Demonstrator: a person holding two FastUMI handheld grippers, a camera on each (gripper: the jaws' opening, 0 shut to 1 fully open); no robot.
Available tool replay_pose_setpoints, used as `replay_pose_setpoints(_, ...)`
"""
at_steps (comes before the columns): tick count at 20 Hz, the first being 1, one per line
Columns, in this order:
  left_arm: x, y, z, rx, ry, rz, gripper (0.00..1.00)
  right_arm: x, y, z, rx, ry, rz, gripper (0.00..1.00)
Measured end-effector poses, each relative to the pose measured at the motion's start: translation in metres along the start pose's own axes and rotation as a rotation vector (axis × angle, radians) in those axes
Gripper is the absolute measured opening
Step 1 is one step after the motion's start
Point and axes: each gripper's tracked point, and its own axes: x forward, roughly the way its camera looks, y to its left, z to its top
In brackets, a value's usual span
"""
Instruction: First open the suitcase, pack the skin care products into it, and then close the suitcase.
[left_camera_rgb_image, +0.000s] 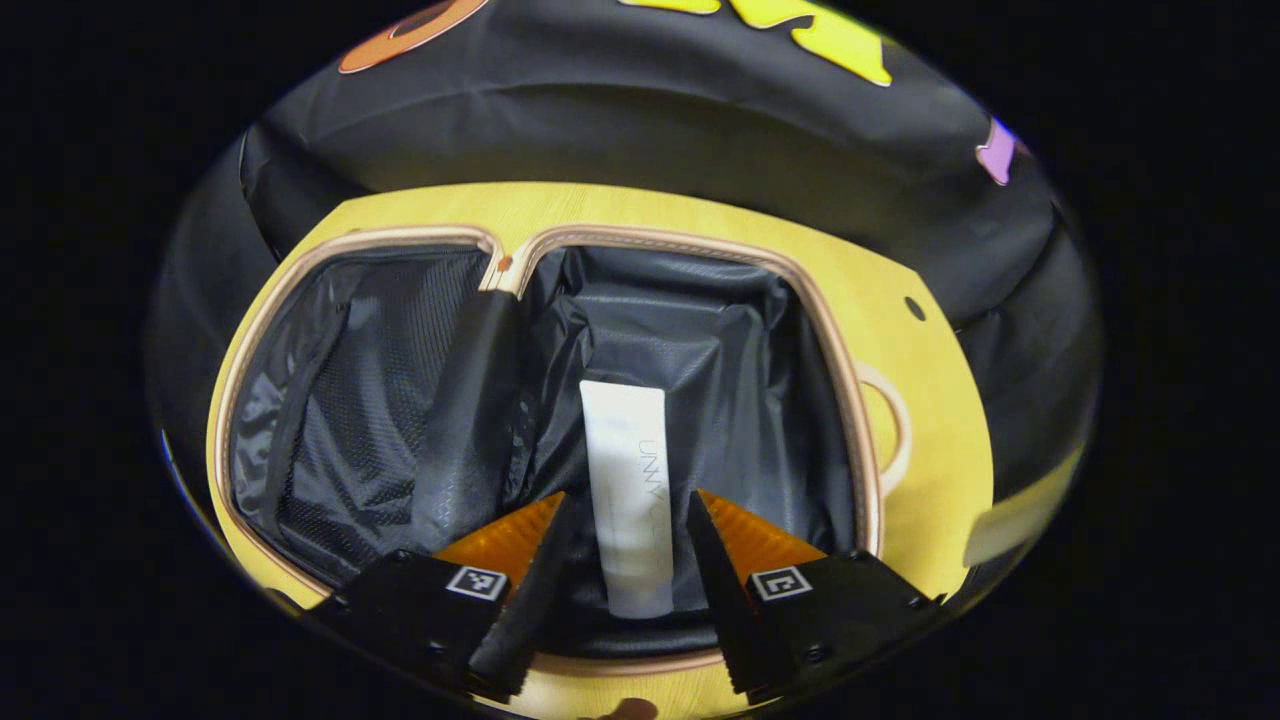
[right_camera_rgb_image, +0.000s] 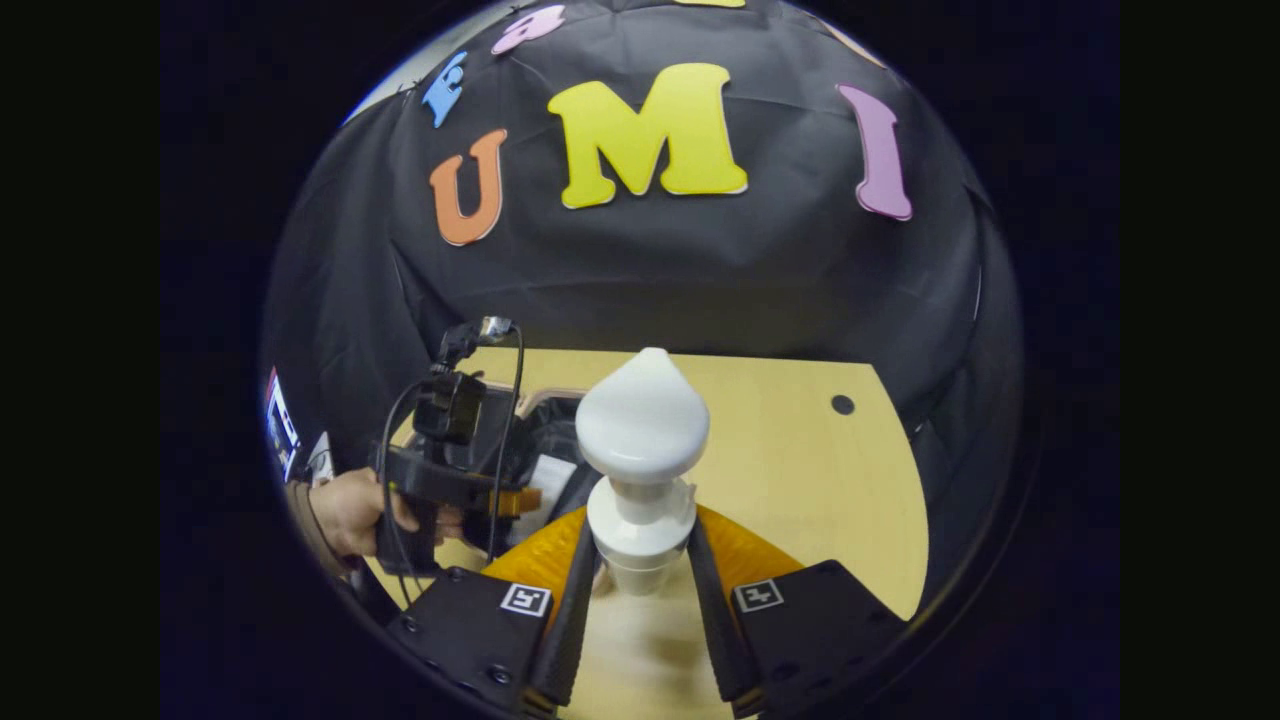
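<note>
— What carried everything?

— A pale wooden table (left_camera_rgb_image: 930, 400), backed by the black cloth wall. Its top had a small dark hole (right_camera_rgb_image: 843, 404) near the far right edge.

— And what lay on it?

— An open suitcase (left_camera_rgb_image: 860, 440) with a tan rim and black lining, both halves flat on the wood, a loop handle (left_camera_rgb_image: 895, 425) sticking out to the right. In the right gripper view, a white bottle (right_camera_rgb_image: 640, 470) with a pointed cap stood upright, though whether its base touched the wood could not be told.
</note>
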Motion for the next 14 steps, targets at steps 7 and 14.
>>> replay_pose_setpoints(7, -0.09, 0.021, 0.016, 0.1, -0.241, 0.036, 0.82, 0.077, 0.066, -0.012, 0.055, 0.115, 0.111, 0.49)
replay_pose_setpoints(14, -0.176, 0.047, 0.033, 0.221, -0.487, 0.098, 0.82, 0.123, 0.075, -0.079, 0.169, 0.359, 0.047, 0.49)
